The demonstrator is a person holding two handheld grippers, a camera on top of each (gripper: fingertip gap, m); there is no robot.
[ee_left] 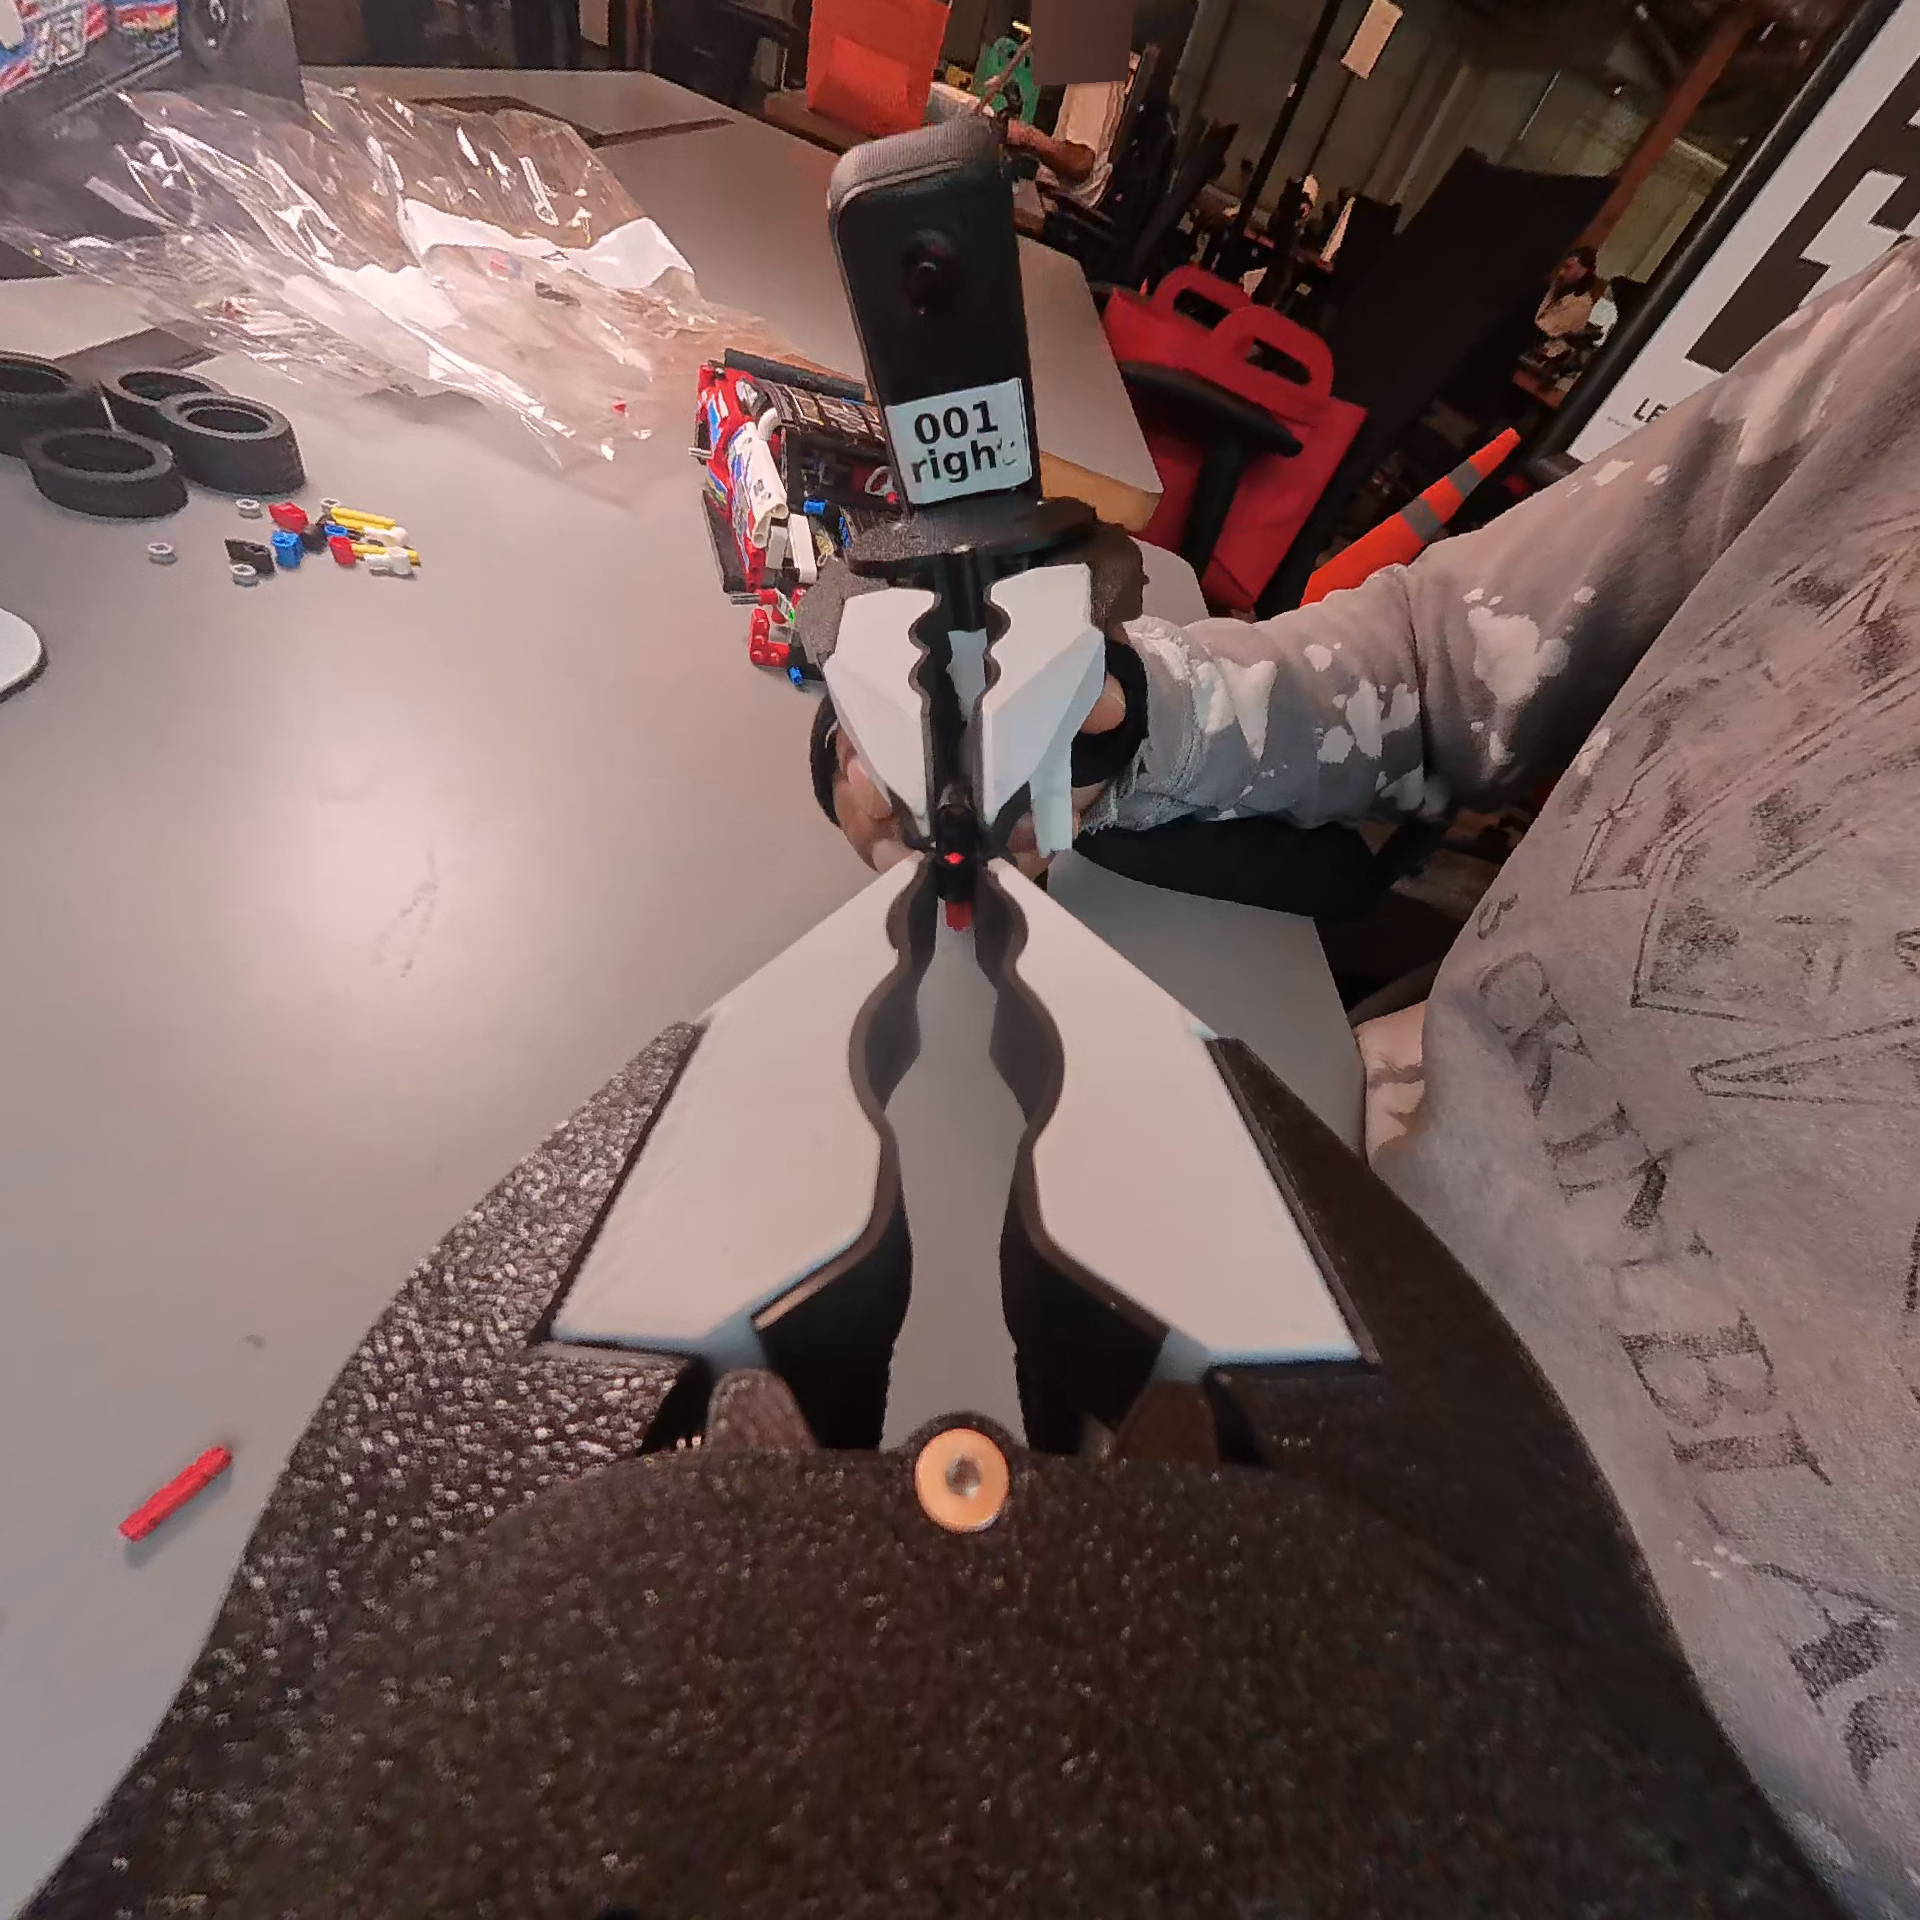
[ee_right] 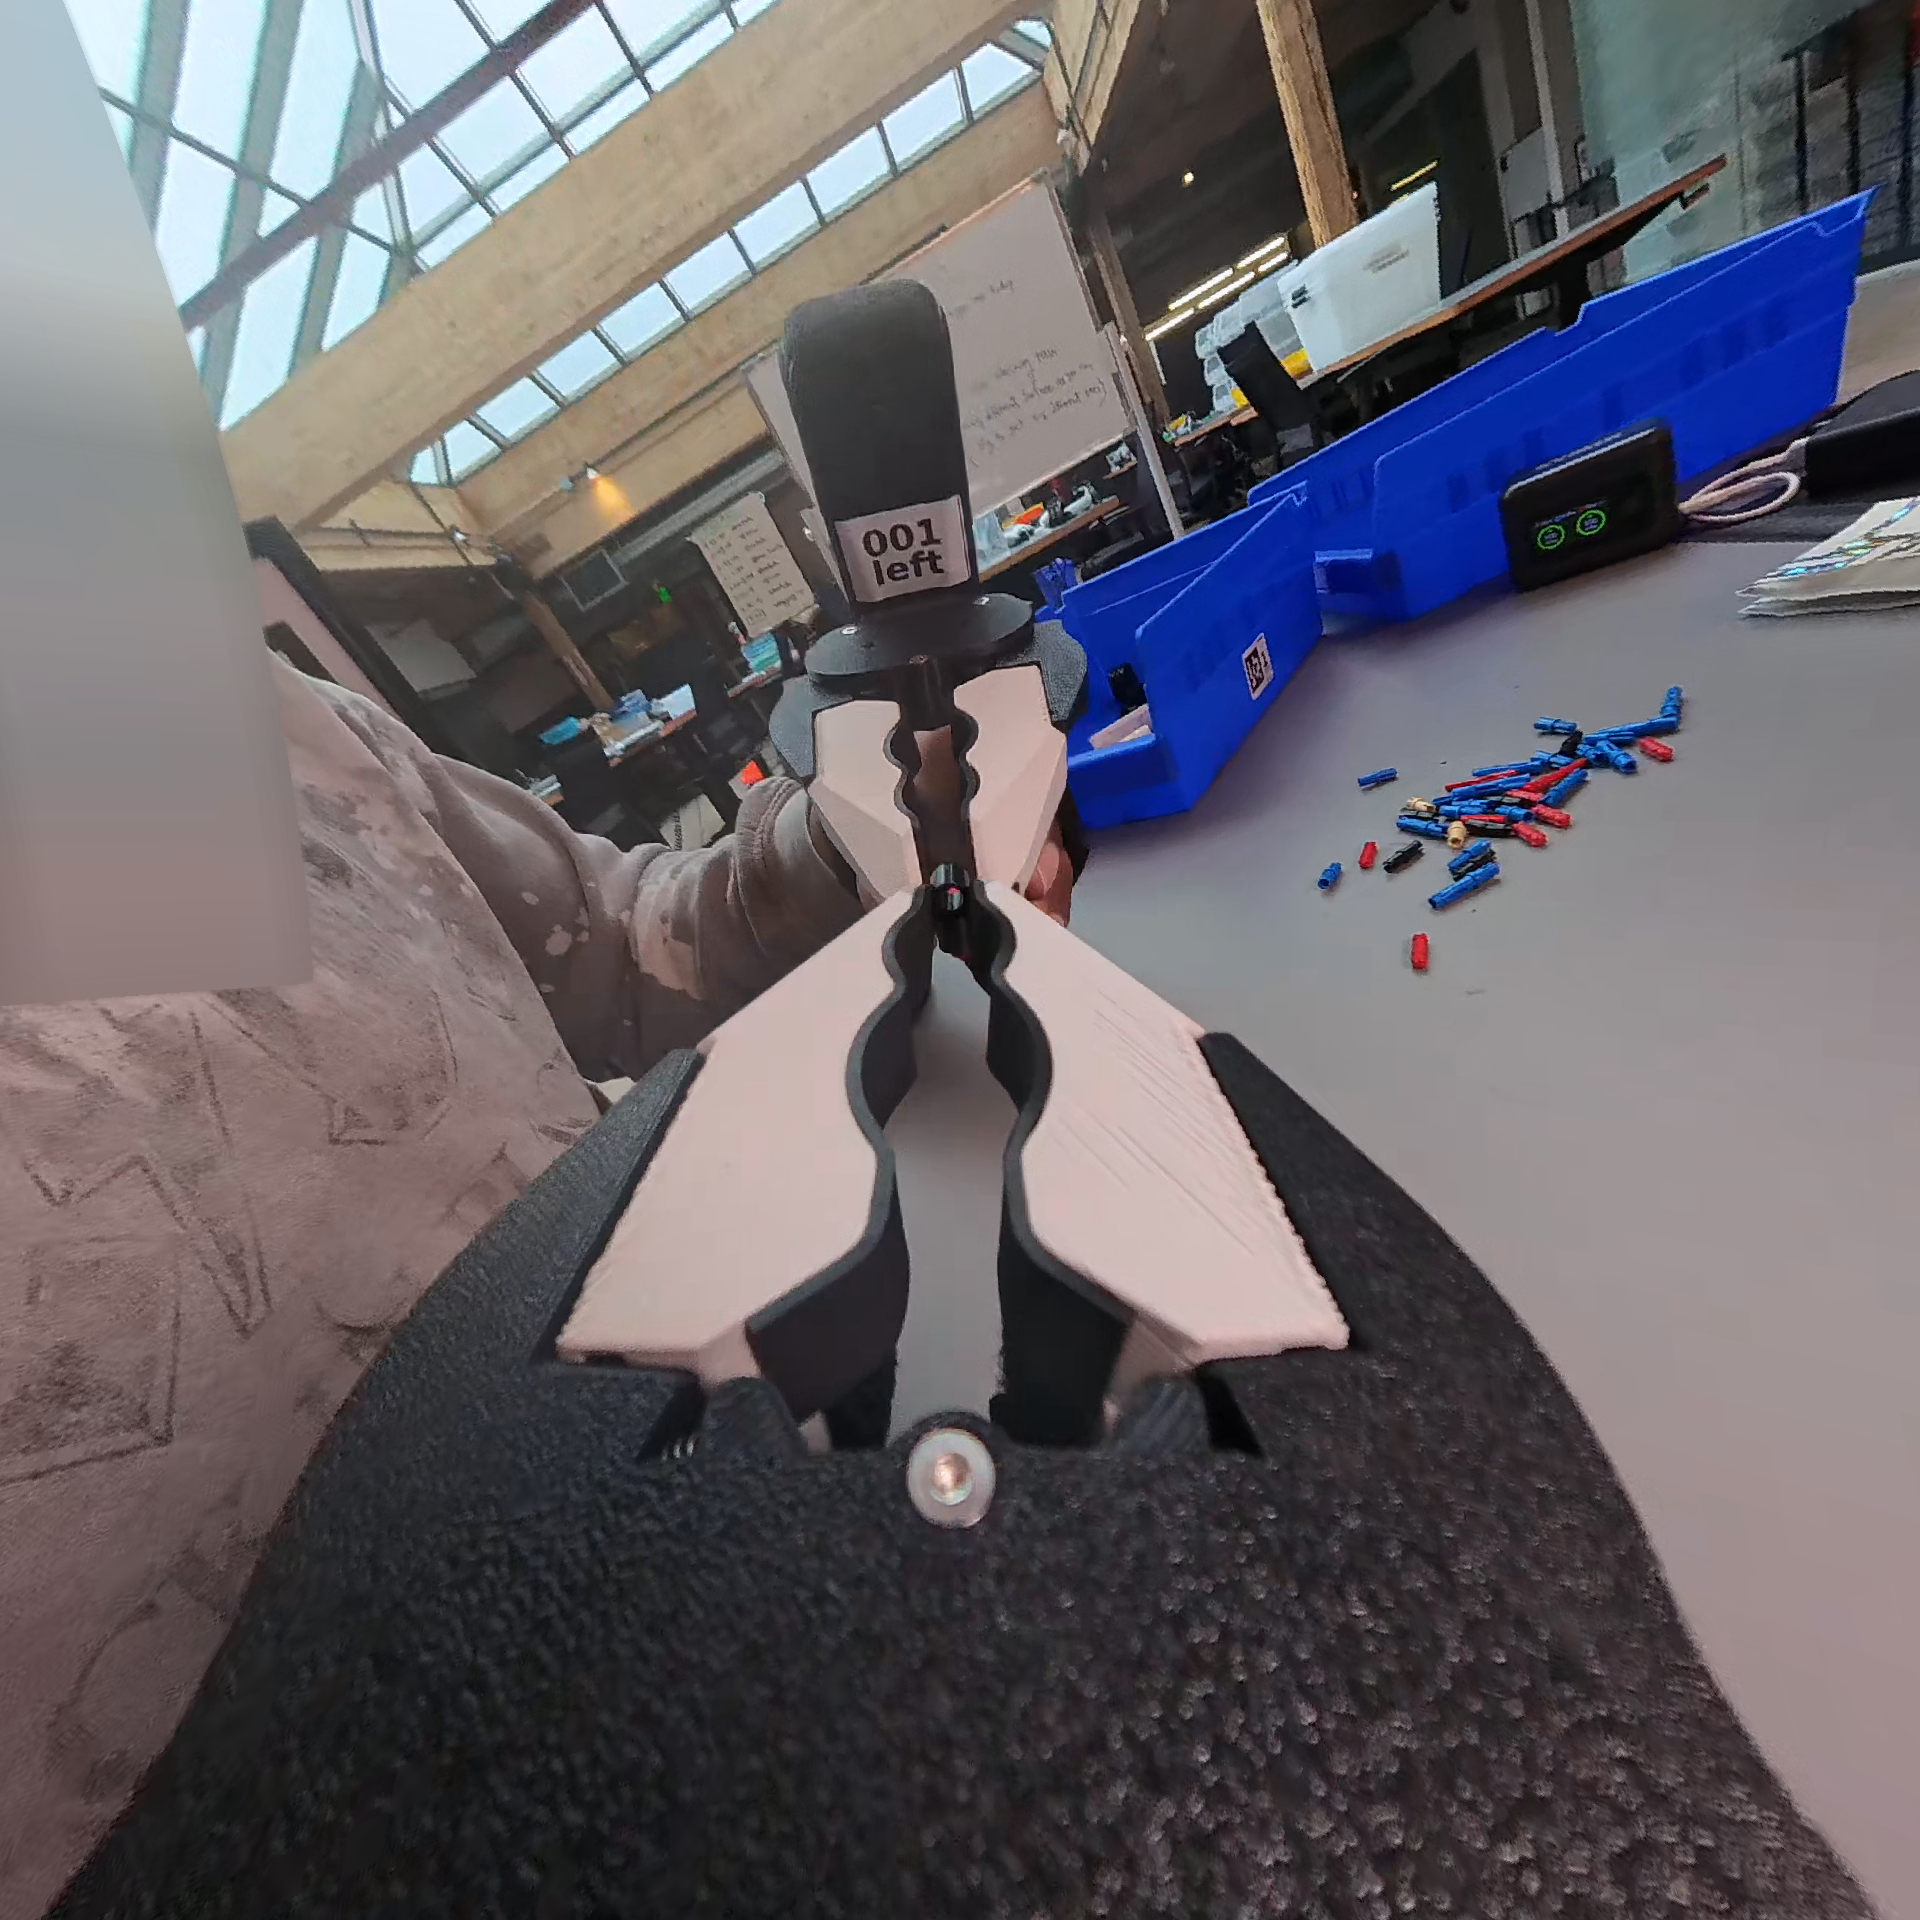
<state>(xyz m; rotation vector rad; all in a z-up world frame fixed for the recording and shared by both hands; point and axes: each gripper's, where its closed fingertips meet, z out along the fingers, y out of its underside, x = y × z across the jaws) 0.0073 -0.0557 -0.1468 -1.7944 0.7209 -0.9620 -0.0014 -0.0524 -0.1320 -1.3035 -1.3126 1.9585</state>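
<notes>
Above the tabletop [ee_left: 416, 831]: left claw [ee_left: 954, 904] and right claw [ee_right: 951, 909], tip to tip, both clamped on one small black-and-red pin [ee_left: 954, 883] (loose pins [ee_right: 1507, 800] nearby).

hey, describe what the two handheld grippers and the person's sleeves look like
Both the left gripper and the right gripper have a black pebbled body, two pale wedge-shaped fingers with wavy black inner edges, and a silver screw. Each carries an upright black camera on a round plate, bearing a white label. The sleeves are grey, mottled with pale bleach-like splotches; a dark cuff shows at one wrist.

tyres [ee_left: 156, 442] left of loose parts [ee_left: 327, 540] on table [ee_left: 468, 831], model car [ee_left: 774, 499] right
</notes>
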